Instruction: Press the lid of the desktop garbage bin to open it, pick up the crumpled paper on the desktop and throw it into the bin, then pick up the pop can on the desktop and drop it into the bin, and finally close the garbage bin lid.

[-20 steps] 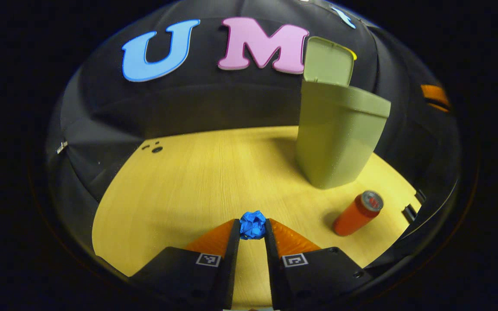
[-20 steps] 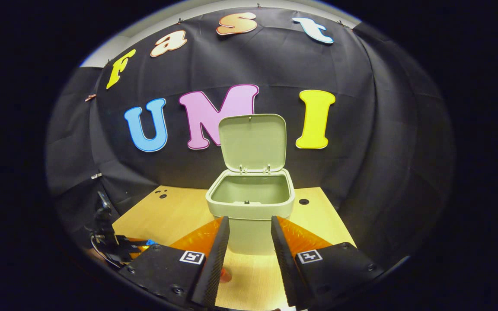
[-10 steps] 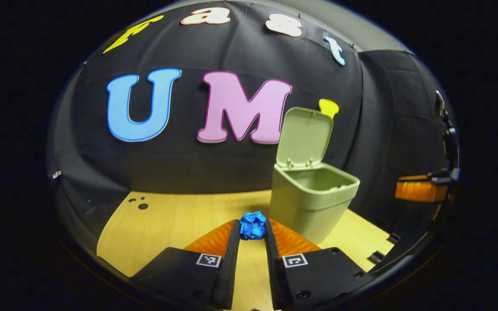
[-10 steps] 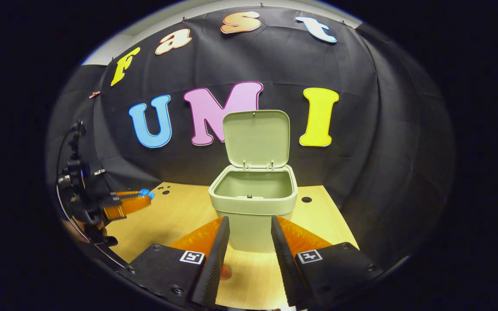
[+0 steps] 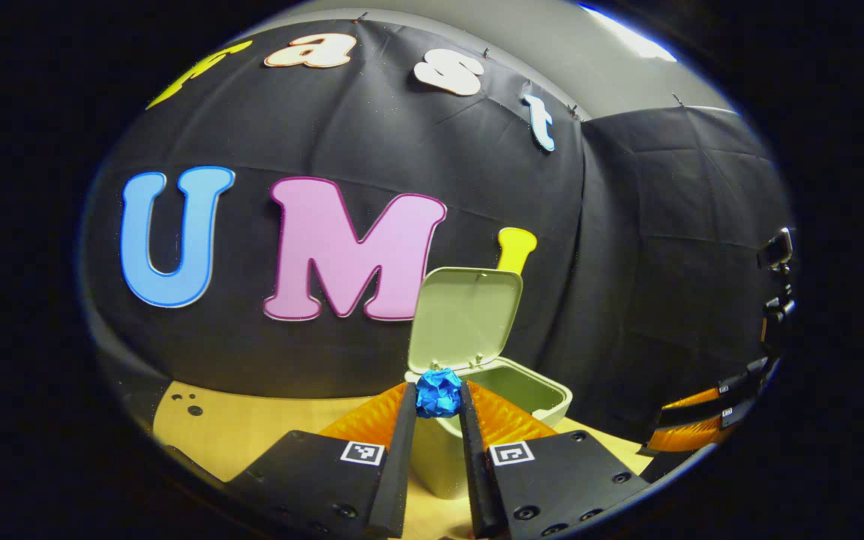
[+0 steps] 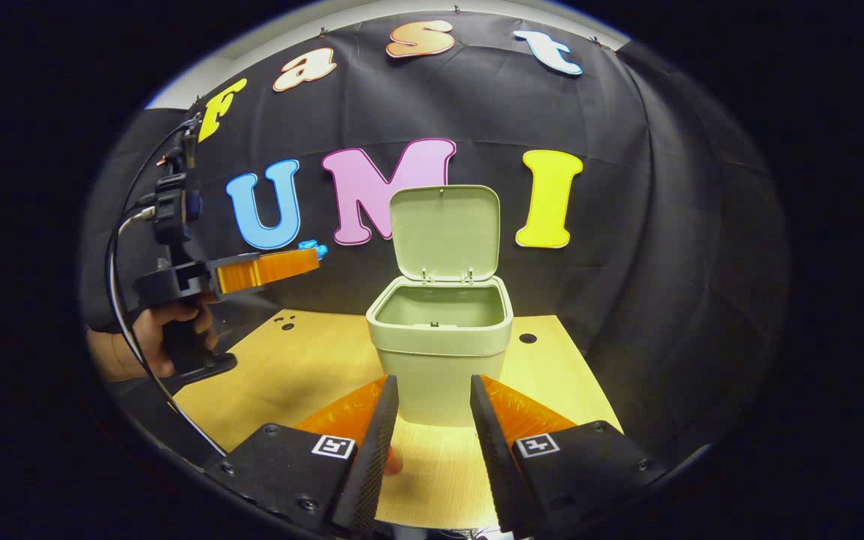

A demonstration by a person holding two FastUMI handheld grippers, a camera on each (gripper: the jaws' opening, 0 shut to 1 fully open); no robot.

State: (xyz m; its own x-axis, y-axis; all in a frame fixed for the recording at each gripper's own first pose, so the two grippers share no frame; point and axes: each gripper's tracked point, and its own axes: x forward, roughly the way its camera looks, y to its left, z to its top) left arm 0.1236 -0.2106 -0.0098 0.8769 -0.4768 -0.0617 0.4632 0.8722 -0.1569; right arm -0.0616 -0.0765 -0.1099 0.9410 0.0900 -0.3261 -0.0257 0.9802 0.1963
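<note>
Left gripper (image 5: pixel 438 409) clamped on paper (image 5: pixel 438 392) | short of bin (image 6: pixel 439 345), lid (image 6: pixel 445 232) up | right gripper (image 6: pixel 432 420) open, empty | advice: release only once past the bin's rim.

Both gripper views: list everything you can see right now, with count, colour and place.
Plastic desktop garbage bin: one, pale green, mid-desk, hinged lid standing open.
Crumpled paper ball: one, blue, clamped between the left gripper's fingers, raised above the desk on the bin's left.
Wooden desktop: one, light yellow, under the bin.
Pop can: small reddish sliver beside a right gripper finger; too hidden to confirm.
Left gripper: shut on the paper.
Right gripper: open, facing the bin.
Person's hand: holding the left gripper's handle.
</note>
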